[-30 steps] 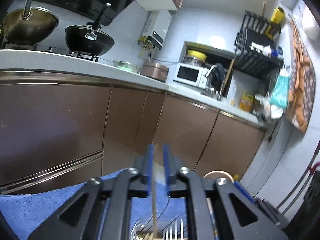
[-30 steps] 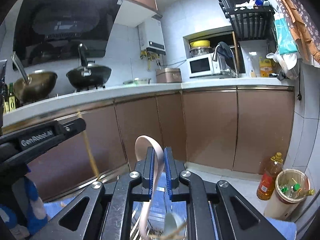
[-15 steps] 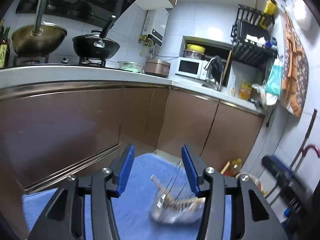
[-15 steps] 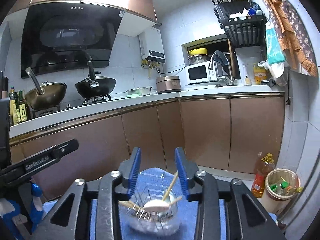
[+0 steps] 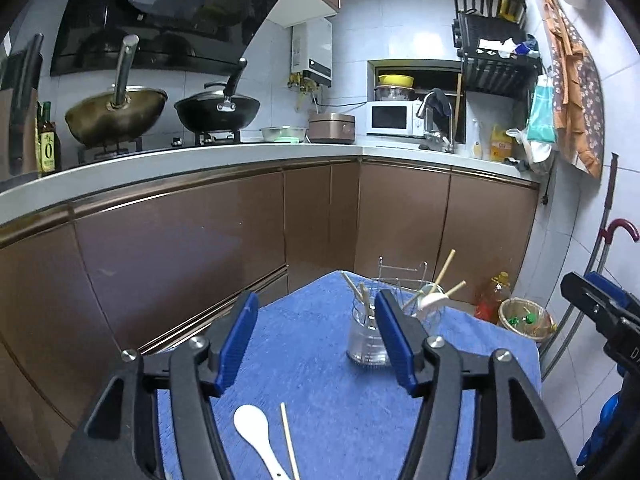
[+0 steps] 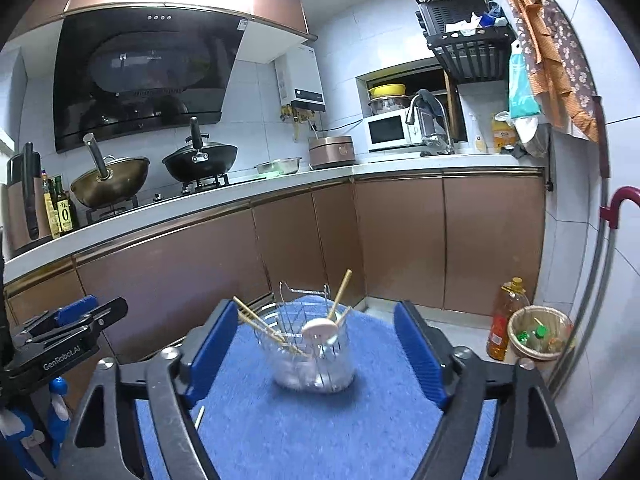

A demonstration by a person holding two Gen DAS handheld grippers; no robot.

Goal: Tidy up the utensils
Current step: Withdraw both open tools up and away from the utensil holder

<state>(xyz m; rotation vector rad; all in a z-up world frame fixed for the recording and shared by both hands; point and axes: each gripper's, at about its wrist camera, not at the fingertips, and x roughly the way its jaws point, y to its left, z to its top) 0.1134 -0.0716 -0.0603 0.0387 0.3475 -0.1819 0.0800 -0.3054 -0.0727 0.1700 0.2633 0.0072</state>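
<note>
Blue cloth point(image 5: 320, 392) still carried your white ceramic spoon point(image 5: 256, 432) and wooden chopstick point(image 5: 289, 438) near; clear utensil holder point(image 6: 312, 352) stood far. Left gripper point(image 5: 316, 340) and right gripper point(image 6: 316, 352) had just been opening, nothing between them; you needed low, square approaches.

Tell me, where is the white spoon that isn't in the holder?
In the left wrist view, the white spoon lies flat on the blue cloth, low in the picture, beside a chopstick.

Both claws released chopstick and spoon into holder point(image 6: 312, 356), opening.
</note>
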